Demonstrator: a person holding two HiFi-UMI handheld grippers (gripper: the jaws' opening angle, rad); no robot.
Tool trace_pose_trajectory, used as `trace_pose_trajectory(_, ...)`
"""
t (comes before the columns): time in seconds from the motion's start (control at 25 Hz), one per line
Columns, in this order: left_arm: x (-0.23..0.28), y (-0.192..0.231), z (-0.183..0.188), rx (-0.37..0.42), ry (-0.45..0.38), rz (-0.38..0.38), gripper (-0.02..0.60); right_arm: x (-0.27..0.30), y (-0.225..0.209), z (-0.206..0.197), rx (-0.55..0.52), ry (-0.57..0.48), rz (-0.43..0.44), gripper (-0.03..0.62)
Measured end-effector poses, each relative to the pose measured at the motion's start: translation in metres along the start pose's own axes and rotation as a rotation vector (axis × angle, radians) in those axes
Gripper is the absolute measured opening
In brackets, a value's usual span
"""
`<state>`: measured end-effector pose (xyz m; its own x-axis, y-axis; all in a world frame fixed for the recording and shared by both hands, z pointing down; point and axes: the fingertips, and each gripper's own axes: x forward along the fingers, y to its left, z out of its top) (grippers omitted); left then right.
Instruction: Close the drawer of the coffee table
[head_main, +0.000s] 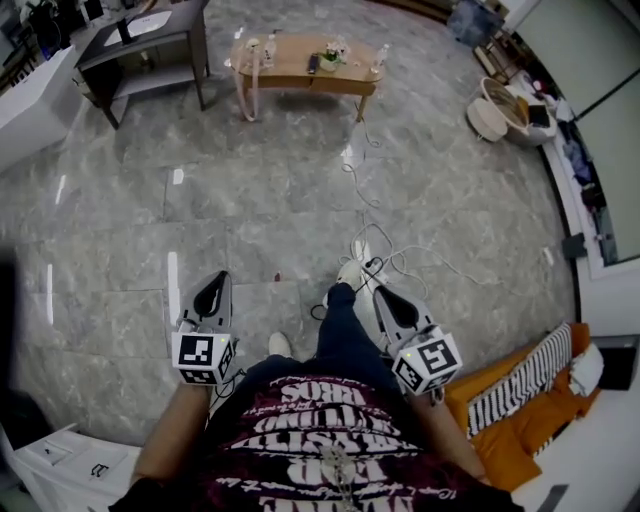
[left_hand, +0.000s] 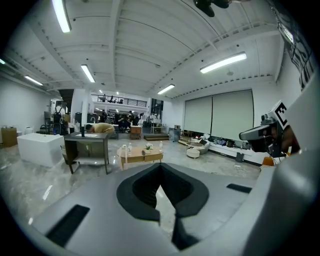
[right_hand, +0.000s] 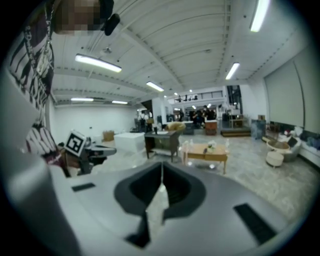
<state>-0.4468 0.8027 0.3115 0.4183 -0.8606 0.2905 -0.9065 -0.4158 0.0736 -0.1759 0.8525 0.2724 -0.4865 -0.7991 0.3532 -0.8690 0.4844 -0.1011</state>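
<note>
Wood coffee table: light tan top and front panel on pale legs. Small bottles, a little plant and a dark flat item stand on top.
Drawer: too small at this range to make out in any view. Cannot tell whether it stands open, or on which side of the coffee table it sits.
Direction: coffee table lies straight ahead of both grippers, well apart from them, across the grey marble floor.
Long axis: runs crosswise to the person, with one long side facing them.
Left gripper: jaws closed together, nothing between them. It points toward the coffee table, which sits a little left of the jaw line in the left gripper view.
Right gripper: jaws closed together, empty. The coffee table sits right of the jaw line in the right gripper view.
Nearer hand: neither clearly; the coffee table's middle falls between the two grippers in the head view.
Cables: white, loose on the floor on the person's side of the coffee table, toward its right end.
Desk: dark, just left of the coffee table.
Step (judgement): approach only, no contact within reach. The drawer front has to be found once close to the coffee table.
Risk (judgement): the cables lie across the path to the coffee table.
</note>
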Motion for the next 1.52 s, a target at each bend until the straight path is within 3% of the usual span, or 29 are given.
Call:
trace_pose_trajectory(0.32,0.002,0.006,-0.003,-0.020,-0.009,0.061,0.021,0.013,-0.014,0.003,0.004,-0.004,0.045,0.035)
trace_pose_trajectory(0.56,-0.017,0.025,-0.009,-0.024,0.034,0.156,0.021,0.033,-0.005,-0.003,0.020,0.006,0.115,0.035)
trace_pose_trajectory(0.72,0.002,0.016,-0.017,-0.005,0.094,0.137,0.021,0.040,-0.026,-0.015,0.069,0.023,0.101,0.035)
trace_pose_trajectory(1.0,0.097,0.001,-0.010,0.050,0.175,0.049,0.021,0.060,-0.121,-0.032,0.191,0.034,-0.019,0.035)
trace_pose_trajectory(1.12,0.165,-0.016,0.019,0.086,0.155,-0.002,0.021,0.064,-0.183,-0.020,0.210,0.010,-0.088,0.035)
trace_pose_trajectory(1.24,0.224,-0.036,0.053,0.074,0.105,-0.028,0.021,0.069,-0.239,-0.010,0.212,-0.012,-0.139,0.035)
trace_pose_trajectory(1.4,0.269,-0.052,0.090,0.076,0.037,-0.030,0.021,0.086,-0.275,0.012,0.181,-0.052,-0.115,0.035)
trace_pose_trajectory(1.52,0.286,-0.050,0.096,0.036,0.043,-0.005,0.021,0.104,-0.289,0.025,0.135,-0.046,-0.083,0.035)
